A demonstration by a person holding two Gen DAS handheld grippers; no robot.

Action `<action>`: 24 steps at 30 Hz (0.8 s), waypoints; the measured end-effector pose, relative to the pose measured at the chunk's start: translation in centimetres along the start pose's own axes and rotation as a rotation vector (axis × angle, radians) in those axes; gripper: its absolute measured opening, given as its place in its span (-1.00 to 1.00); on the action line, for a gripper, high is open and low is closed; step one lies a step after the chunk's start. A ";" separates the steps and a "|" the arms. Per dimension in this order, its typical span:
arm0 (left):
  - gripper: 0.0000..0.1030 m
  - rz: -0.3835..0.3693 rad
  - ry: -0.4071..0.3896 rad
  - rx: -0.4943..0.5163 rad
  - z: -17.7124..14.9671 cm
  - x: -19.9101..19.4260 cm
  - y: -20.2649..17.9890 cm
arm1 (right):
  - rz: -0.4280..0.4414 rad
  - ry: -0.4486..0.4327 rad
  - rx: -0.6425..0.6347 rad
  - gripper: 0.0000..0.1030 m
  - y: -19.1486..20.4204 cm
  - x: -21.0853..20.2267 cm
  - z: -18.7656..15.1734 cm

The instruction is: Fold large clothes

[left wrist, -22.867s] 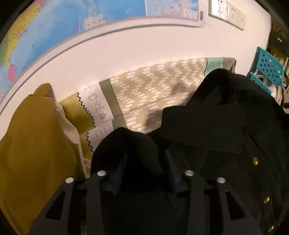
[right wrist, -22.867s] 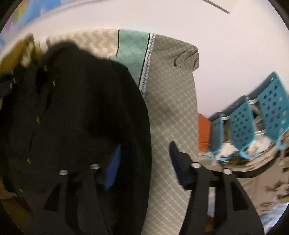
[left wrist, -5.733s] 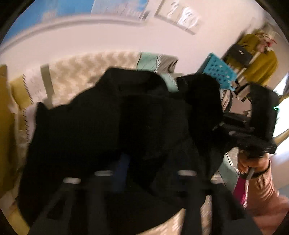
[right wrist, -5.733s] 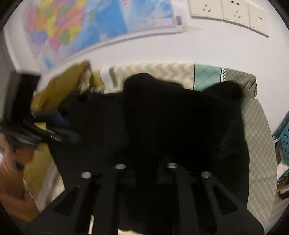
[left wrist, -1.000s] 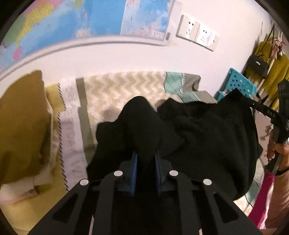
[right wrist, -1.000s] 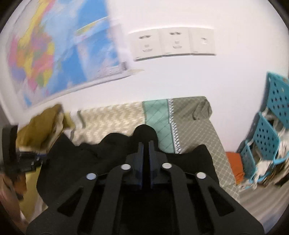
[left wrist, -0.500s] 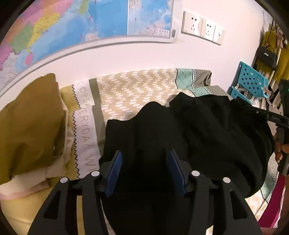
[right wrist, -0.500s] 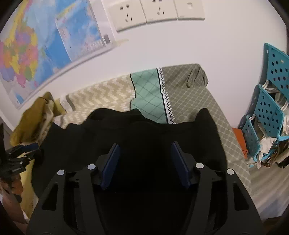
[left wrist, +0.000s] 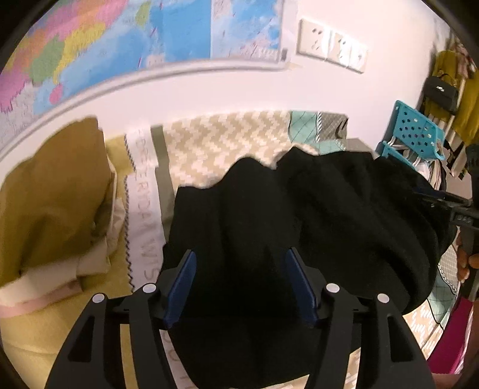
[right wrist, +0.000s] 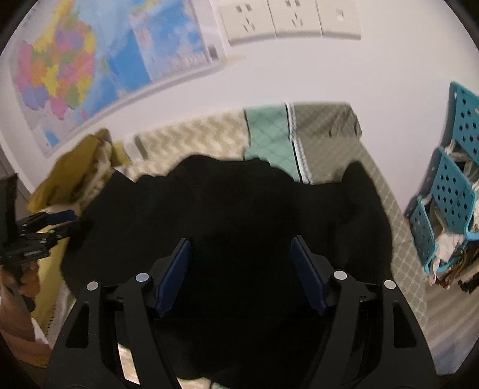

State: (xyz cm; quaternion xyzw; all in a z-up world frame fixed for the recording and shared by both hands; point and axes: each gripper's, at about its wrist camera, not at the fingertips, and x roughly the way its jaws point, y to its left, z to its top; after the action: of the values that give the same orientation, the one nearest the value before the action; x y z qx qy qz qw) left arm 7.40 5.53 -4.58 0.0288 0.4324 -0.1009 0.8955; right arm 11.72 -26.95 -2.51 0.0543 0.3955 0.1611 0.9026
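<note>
A black garment (right wrist: 239, 215) lies bunched on the patterned bed cover (left wrist: 215, 143), while the left gripper (left wrist: 239, 284) and right gripper (right wrist: 241, 269) hover above it, jaws opening and pressing nothing, apparently releasing a finished fold.

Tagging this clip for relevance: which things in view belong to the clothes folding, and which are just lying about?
Part of the job:
- black garment, lying on the patterned bed cover
- left gripper, jaws opening over the garment
- right gripper, jaws opening over it

Lying about:
- mustard cloth pile
- blue baskets
- wall map
- wall sockets
</note>
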 end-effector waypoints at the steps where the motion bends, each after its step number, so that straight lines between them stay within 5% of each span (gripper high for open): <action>1: 0.16 0.003 0.008 -0.005 -0.1 0.3 0.1 | -0.011 0.017 0.013 0.33 -0.4 0.8 -0.1; 6: 0.17 -0.005 0.034 -0.052 -0.7 0.8 1.2 | -0.013 0.027 0.041 0.33 -1.0 2.4 -0.3; 13: 0.29 -0.045 -0.013 -0.091 -2.0 -2.6 2.6 | 0.047 -0.052 0.057 0.42 -1.1 -2.3 -1.0; 21: 0.42 -0.175 0.042 0.007 -5.9 -3.0 -0.9 | 0.080 -0.049 -0.053 0.64 1.6 -5.3 -5.4; 24: 0.50 -0.150 0.042 0.070 -6.5 -2.1 -2.9 | 0.036 -0.017 -0.122 0.69 2.7 -4.6 -6.8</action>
State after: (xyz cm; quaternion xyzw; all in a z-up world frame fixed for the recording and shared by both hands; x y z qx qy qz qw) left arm 0.53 3.97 -6.88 0.0294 0.4482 -0.1822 0.8747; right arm 3.15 -26.10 -3.37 0.0076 0.3764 0.2007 0.9044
